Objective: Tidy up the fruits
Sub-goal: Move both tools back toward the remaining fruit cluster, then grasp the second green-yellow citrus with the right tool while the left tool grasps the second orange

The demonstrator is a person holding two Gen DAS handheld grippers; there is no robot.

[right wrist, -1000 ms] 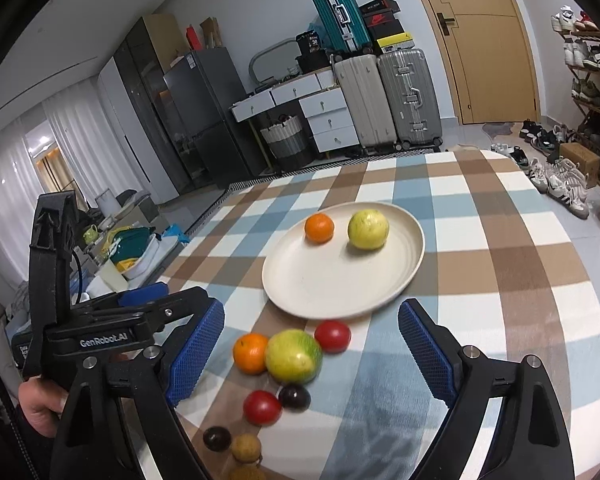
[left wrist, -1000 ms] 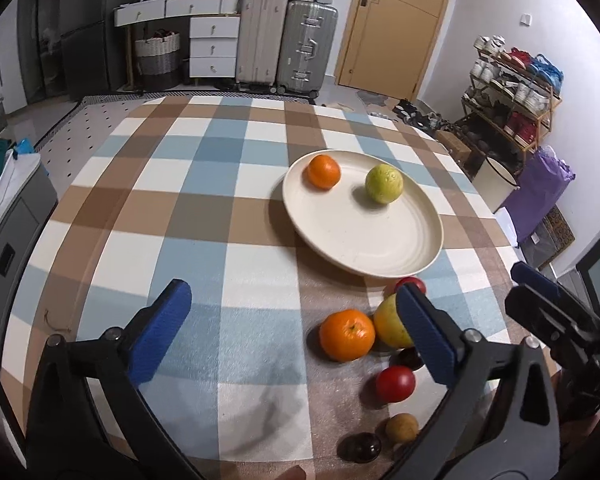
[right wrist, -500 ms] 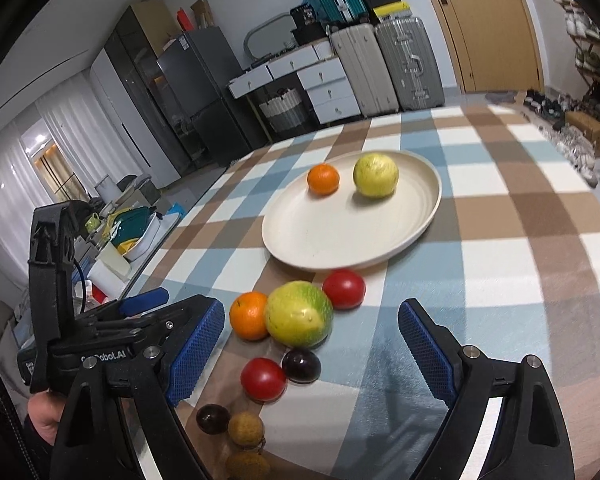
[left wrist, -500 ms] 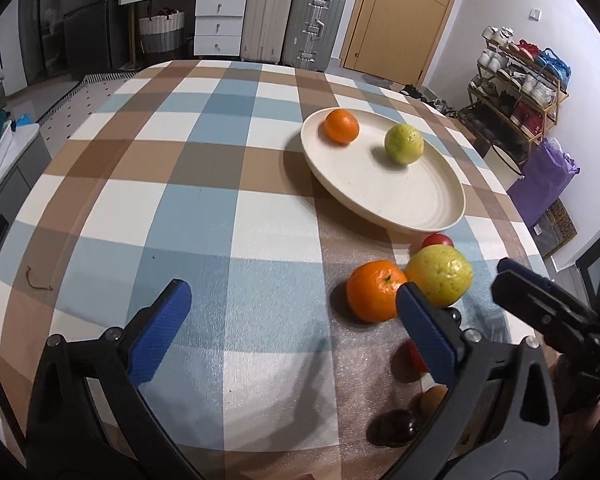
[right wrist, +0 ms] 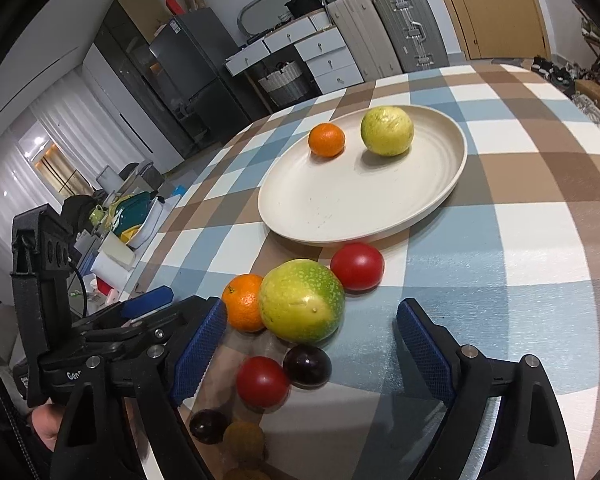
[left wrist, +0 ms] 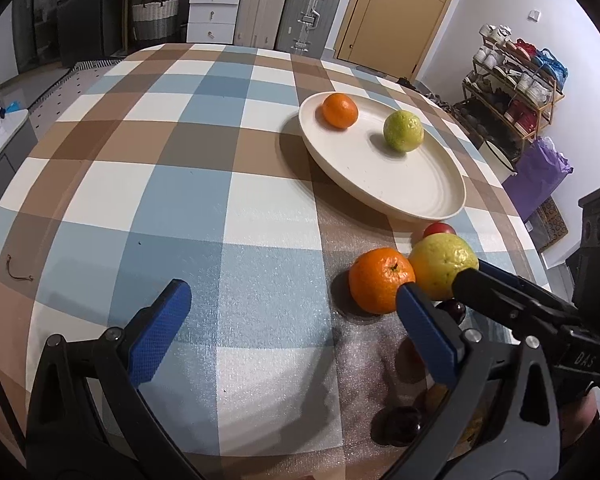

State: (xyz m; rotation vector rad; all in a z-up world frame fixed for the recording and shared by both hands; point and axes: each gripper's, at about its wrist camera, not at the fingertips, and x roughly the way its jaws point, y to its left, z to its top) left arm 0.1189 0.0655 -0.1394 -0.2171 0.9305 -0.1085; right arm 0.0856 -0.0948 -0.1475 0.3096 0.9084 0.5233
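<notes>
A cream plate point(left wrist: 404, 184) point(right wrist: 340, 208) holds a small orange point(left wrist: 339, 110) point(right wrist: 326, 139) and a yellow-green citrus point(left wrist: 403, 131) point(right wrist: 387, 131). In front of it on the checked cloth lie an orange point(left wrist: 381, 280) point(right wrist: 244, 306), a large green-yellow fruit point(left wrist: 444, 265) point(right wrist: 302, 300), two red tomatoes point(right wrist: 357, 266) point(right wrist: 262, 381), dark plums point(right wrist: 307, 365) and small brown fruits point(right wrist: 244, 438). My left gripper point(left wrist: 292, 332) is open and empty, its right finger beside the orange. My right gripper point(right wrist: 306, 354) is open, low over the loose fruit.
The round table's edge point(left wrist: 532, 240) curves close on the right. Suitcases point(left wrist: 288, 4), drawers and a shoe rack point(left wrist: 516, 76) stand beyond the table. The other gripper shows in each view: the right one point(left wrist: 540, 316) in the left wrist view, the left one point(right wrist: 100, 320) in the right wrist view.
Both grippers have moved forward and down toward the loose fruit, so the fruit looks larger and nearer. Both stay open. No fruit has moved.
</notes>
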